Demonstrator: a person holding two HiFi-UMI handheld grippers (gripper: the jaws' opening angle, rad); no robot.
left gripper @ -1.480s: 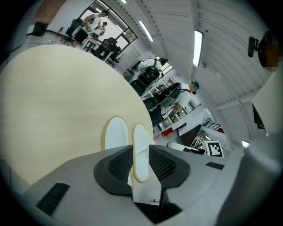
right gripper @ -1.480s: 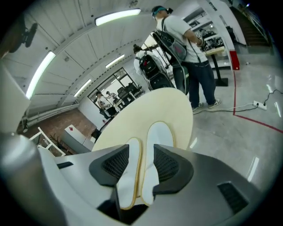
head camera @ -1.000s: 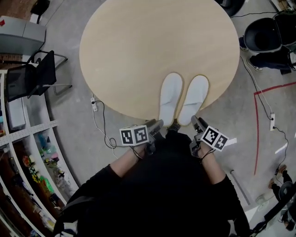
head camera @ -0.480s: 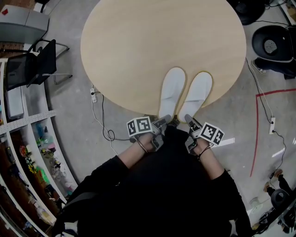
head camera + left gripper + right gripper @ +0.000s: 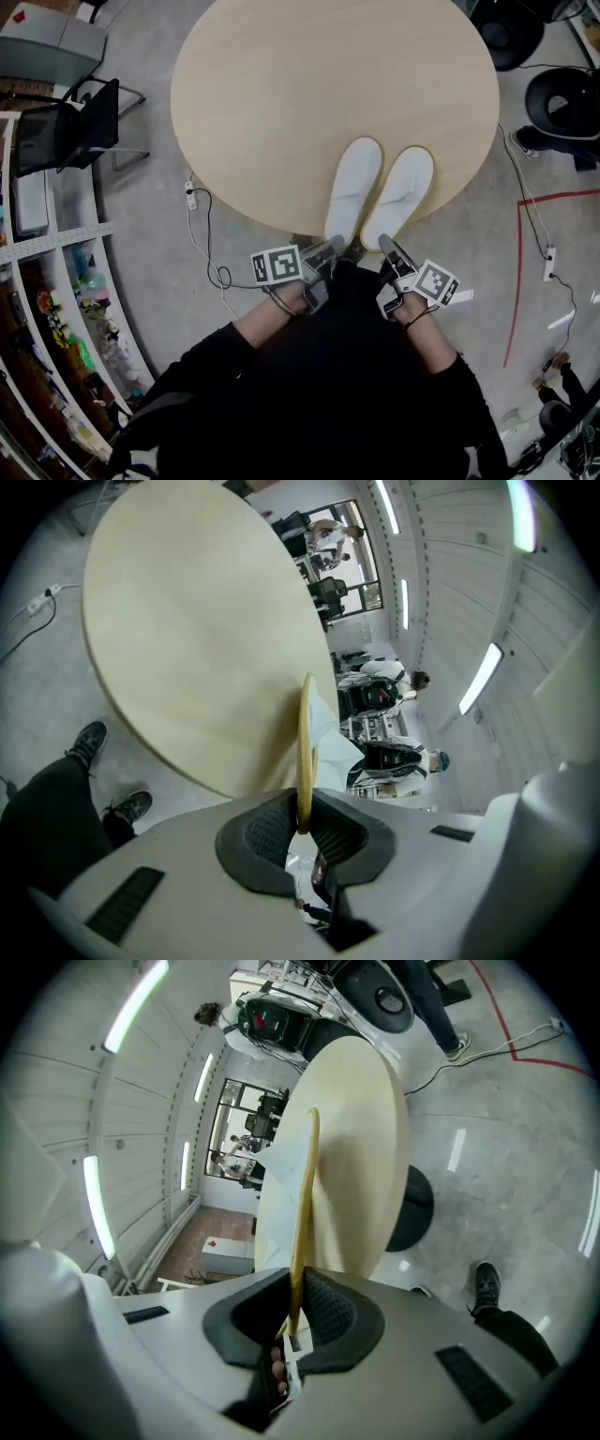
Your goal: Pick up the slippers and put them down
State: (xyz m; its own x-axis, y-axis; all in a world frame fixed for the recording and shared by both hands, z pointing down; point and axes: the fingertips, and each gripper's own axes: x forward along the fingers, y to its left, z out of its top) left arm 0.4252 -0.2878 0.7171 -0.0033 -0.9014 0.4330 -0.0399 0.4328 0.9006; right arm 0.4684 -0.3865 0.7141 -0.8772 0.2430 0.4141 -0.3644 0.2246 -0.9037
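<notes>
Since both sets of jaws have just been closing, each grips a thin heel edge: the left tongs (image 5: 330,251) hold the left white fabric slipper (image 5: 353,190), the right tongs (image 5: 386,248) the right white fabric slipper (image 5: 399,195). Both lie side by side at the lower right rim of the round pale wooden surface (image 5: 281,94), with their long axes running up-frame, away from the tongs. A straight lift probably comes next.

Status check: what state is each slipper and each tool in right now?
Left slipper: lying on table, heel at near edge, clamped.
Right slipper: same, beside it.
Left tool: jaws just closed, shut on left slipper's heel.
Right tool: jaws just closed, shut on right slipper's heel.
</notes>
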